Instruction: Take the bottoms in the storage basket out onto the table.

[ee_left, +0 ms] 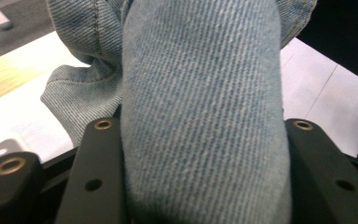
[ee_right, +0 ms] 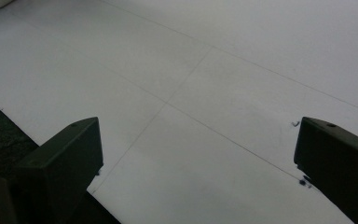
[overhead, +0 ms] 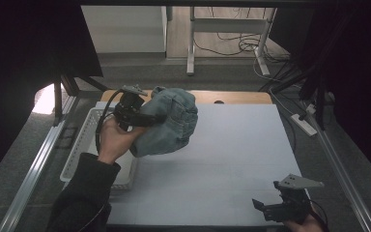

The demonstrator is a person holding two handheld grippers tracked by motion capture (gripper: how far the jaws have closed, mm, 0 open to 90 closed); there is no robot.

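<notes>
Blue jeans [overhead: 171, 123] hang bunched in the left gripper's [overhead: 147, 118] tight jaws just beside the white basket [overhead: 84, 140], likely needing spreading on the desk [overhead: 232, 159] next, while the right gripper's [overhead: 265, 205] jaws wait wide.

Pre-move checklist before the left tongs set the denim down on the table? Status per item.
1. Left tongs clamped on the denim garment: ok, fabric bunched between both jaws.
2. Garment lifted off the white table: cannot tell, its lower edge may touch.
3. Garment out of the white basket: ok, it hangs to the right of it.
4. Landing area at table centre unobstructed: ok.
5. Right tongs out of the way: ok, at the near right edge, jaws open, nothing between them.
</notes>
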